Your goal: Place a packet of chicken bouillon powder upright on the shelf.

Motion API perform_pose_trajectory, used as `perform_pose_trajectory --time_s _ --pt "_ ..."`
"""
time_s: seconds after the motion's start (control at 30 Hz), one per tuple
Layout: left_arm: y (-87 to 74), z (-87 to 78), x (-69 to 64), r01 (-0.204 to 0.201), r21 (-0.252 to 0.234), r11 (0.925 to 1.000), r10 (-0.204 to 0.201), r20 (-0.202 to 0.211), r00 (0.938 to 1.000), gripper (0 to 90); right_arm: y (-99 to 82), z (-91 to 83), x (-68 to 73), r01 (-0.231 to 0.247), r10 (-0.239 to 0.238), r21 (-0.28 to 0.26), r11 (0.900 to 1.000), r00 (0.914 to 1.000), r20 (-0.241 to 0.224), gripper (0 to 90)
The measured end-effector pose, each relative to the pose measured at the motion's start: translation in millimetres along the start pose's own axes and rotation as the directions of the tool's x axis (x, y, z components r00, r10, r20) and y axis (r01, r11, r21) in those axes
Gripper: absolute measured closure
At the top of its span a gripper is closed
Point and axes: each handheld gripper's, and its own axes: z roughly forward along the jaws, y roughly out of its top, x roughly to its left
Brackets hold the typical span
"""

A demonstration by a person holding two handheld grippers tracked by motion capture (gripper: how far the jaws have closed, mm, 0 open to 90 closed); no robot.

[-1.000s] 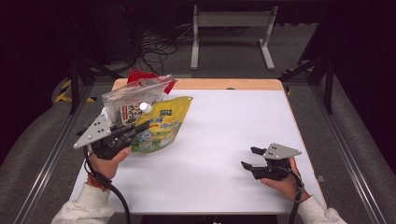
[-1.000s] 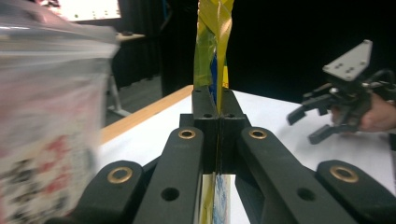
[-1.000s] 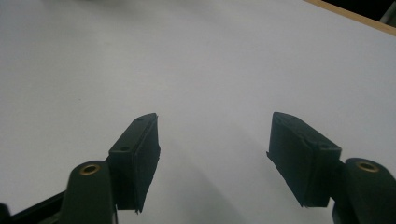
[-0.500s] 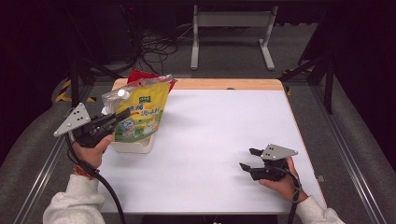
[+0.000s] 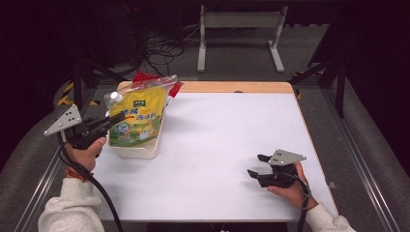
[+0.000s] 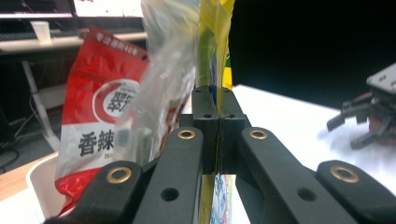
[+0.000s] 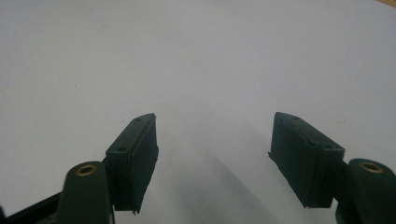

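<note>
Grip matters here: with our left gripper (image 5: 112,122) clamped on the glossy yellow snack pouch (image 5: 137,117), we should lower it upright into the white plastic bin (image 5: 140,151), right gripper (image 5: 258,166) gaping idle.

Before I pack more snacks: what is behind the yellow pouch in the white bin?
Behind the yellow pouch held by the left tongs, a clear bag and a red packet stand in the white bin; the bin's bottom is covered.
</note>
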Motion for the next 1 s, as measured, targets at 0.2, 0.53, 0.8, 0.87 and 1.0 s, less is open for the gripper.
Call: perform_pose_trajectory --time_s 0.2,0.53,0.8,0.87,1.0 --pt "-20.4 6.3 14.1 0.059 -0.011 0.9982 -0.059 0.000 0.9982 89.1 0.1 0.4 0.5 -0.001 0.001 0.000 1.0000 1.0000 -0.006 31.5" --pt "-42.5 9.2 13.8 0.053 0.052 0.9973 -0.050 -0.059 0.9971 88.2 1.8 -0.1 4.3 0.011 -0.011 -0.006 0.9999 0.9997 -0.023 31.4" --pt "-43.9 7.1 3.8 -0.002 0.103 0.9947 0.015 -0.133 0.9910 88.0 2.6 -2.2 4.6 0.017 -0.017 -0.013 0.9998 0.9997 -0.019 31.3" --pt "-44.5 7.1 1.1 -0.019 0.126 0.9918 0.040 -0.160 0.9863 88.0 3.1 -3.2 4.9 0.022 -0.022 -0.019 0.9996 0.9996 -0.020 31.2" --pt "-44.7 6.4 -2.6 -0.032 0.153 0.9877 0.060 -0.175 0.9827 88.1 4.3 -5.1 5.3 0.023 -0.024 -0.028 0.9993 0.9995 -0.019 31.2"
